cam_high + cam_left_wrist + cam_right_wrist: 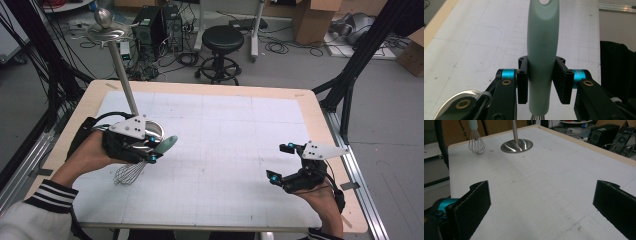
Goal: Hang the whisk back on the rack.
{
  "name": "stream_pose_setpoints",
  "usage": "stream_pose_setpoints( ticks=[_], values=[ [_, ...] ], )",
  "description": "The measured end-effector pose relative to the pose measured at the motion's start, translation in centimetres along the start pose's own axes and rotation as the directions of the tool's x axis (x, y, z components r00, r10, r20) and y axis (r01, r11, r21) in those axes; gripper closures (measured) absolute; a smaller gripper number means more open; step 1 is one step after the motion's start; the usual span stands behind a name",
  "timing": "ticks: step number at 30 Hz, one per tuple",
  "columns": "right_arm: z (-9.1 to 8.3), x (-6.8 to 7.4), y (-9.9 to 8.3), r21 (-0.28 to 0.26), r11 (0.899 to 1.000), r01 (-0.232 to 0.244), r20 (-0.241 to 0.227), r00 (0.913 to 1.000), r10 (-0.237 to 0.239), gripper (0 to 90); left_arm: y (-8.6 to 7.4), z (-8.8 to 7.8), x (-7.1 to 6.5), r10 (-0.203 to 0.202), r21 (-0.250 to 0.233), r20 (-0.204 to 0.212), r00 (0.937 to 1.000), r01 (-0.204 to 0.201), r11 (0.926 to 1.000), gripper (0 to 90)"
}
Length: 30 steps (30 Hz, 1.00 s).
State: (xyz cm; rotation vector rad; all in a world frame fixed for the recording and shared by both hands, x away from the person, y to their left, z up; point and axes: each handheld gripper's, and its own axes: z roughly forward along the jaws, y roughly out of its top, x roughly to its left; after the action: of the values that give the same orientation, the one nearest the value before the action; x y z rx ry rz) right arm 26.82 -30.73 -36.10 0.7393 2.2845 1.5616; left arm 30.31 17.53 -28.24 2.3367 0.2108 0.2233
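My left claw (pixel 541 82) tight on the whisk (pixel 543 50) handle above the bench (pixel 225 145), my right claw (pixel 544 207) wide apart, nothing inside.

In the high view the left claw (pixel 150 146) hides the whisk (pixel 131 172) handle's middle and part of the stand (pixel 122 75) base. In the left gripper view the whisk's wires are cut off at the near edge.
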Motion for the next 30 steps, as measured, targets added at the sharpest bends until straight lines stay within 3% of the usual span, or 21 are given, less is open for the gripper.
stream_pose_setpoints(
  ticks=[13, 26, 30],
  values=[
    [0.0, 0.0, 0.0, -0.001, 1.0, -0.006, 0.001, 1.0, 0.006, 0.4, -0.7, -4.2, 0.9, -0.048, -0.099, -0.071, 0.9963, 0.041, 0.9943, 67.8],
    [0.0, -0.1, -0.1, 0.001, 1.0, -0.007, 0.004, 1.0, 0.007, 0.4, -1.3, -8.0, 1.9, -0.096, -0.164, -0.126, 0.9874, 0.075, 0.9836, 67.8],
    [0.0, -0.2, -0.2, 0.003, 1.0, -0.008, 0.006, 1.0, 0.008, 0.4, -1.5, -9.3, 2.2, -0.116, -0.177, -0.149, 0.982, 0.088, 0.9802, 67.8]
  ],
)
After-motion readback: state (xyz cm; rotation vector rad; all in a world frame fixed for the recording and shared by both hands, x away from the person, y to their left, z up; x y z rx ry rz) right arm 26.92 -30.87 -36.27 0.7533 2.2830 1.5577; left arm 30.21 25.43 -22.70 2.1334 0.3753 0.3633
